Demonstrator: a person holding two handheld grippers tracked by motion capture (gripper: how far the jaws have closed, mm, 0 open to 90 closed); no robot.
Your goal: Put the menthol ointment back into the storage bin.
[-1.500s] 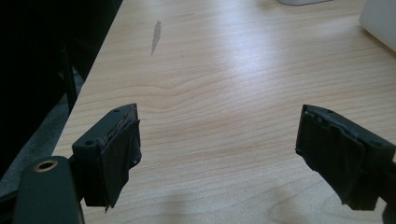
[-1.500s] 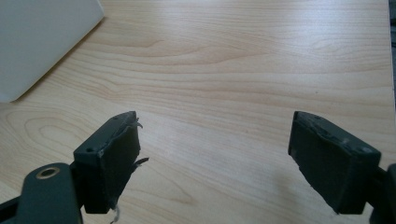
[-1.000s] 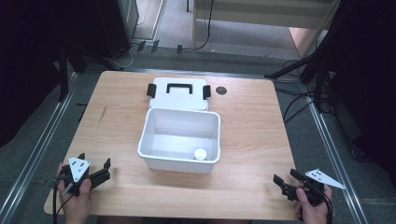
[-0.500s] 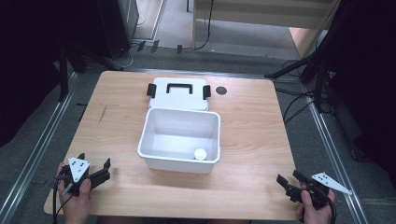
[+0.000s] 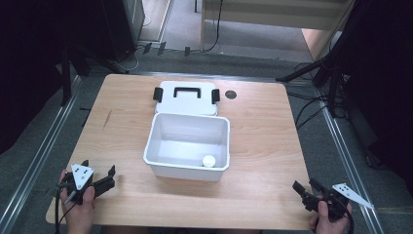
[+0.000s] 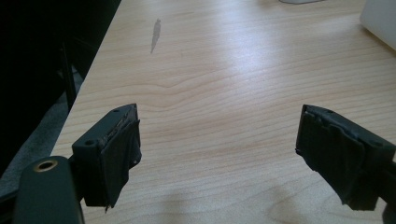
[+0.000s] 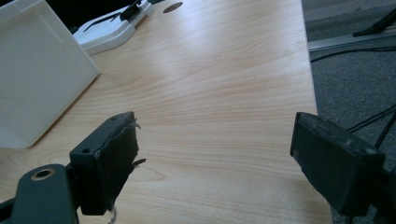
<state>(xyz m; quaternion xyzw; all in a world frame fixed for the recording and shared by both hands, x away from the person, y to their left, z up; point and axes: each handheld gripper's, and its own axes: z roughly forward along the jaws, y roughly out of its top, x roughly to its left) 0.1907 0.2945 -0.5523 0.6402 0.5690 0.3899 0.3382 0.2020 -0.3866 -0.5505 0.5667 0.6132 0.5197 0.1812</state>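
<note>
The light wooden rectangular table [image 5: 263,131] is seen whole in the high view, standing on a grey floor with metal rails along both sides. At its middle the open white plastic rectangular box [image 5: 187,146] is placed, and every other position is given here from that box. Touching the box's far wall, the flat white plastic lid with a black handle and two black side clips [image 5: 186,96] is laid on the wood. Beyond the box and to its right, a small dark round hole [image 5: 230,94] is set in the tabletop. Inside the box, in its near right corner, a small white round cap-like object [image 5: 209,161] is seen from above; what it is cannot be told.

Well apart from the box to the near left, the left gripper [image 5: 108,176] is held low over the table edge, its jaws spread wide with nothing between them. To the near right, at the table's corner, the right gripper [image 5: 304,186] is likewise held agape and empty.

In the left gripper view a grey streak [image 6: 155,33] on the wood is made plain. In the right gripper view the box's outer side wall [image 7: 37,70] is shown.
</note>
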